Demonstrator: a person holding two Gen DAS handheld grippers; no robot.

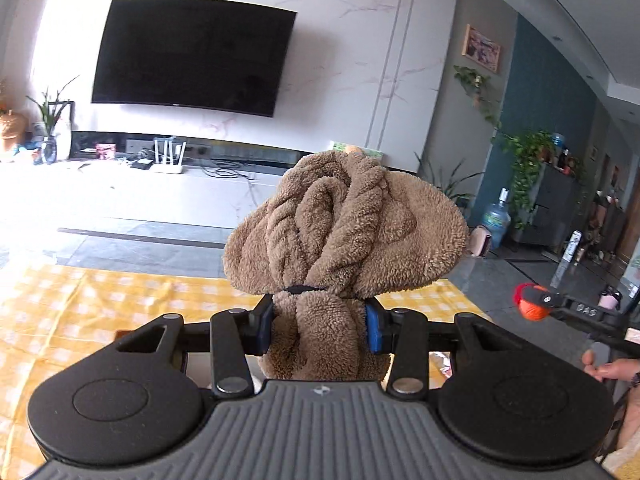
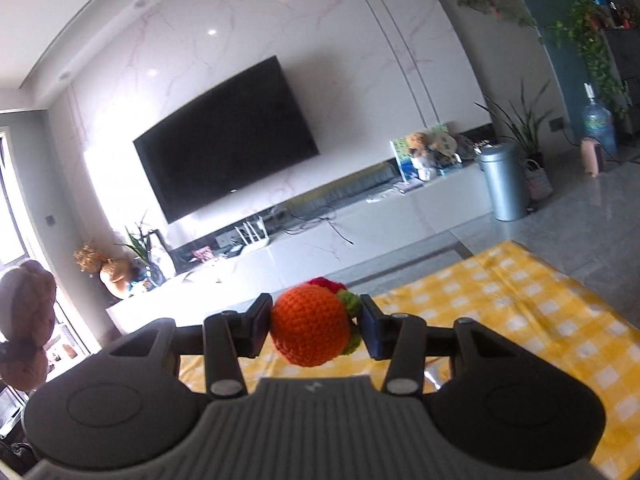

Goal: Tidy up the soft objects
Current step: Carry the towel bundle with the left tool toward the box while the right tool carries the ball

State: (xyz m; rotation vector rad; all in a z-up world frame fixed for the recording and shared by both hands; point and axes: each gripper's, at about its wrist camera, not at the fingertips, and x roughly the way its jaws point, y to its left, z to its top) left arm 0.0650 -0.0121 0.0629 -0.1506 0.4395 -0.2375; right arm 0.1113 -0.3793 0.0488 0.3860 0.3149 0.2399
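My left gripper (image 1: pixel 319 326) is shut on a brown fleece bundle (image 1: pixel 344 228) tied at its waist with a black band; it is held up in the air above the yellow checked cloth (image 1: pixel 120 292). My right gripper (image 2: pixel 316 330) is shut on an orange crocheted ball (image 2: pixel 310 328) with green and red trim, also lifted above the cloth (image 2: pixel 520 300). In the left wrist view the right gripper (image 1: pixel 538 302) with the orange ball (image 1: pixel 532 308) shows at the right edge. At the left edge of the right wrist view the brown bundle (image 2: pixel 26 320) appears.
A wall television (image 1: pixel 192 54) hangs over a long white low cabinet (image 2: pixel 320 248) with a router, cables, plants and plush toys. A silver bin (image 2: pixel 504 182) and a water bottle (image 2: pixel 598 124) stand at the right. A person's hand (image 1: pixel 608 368) holds the right gripper.
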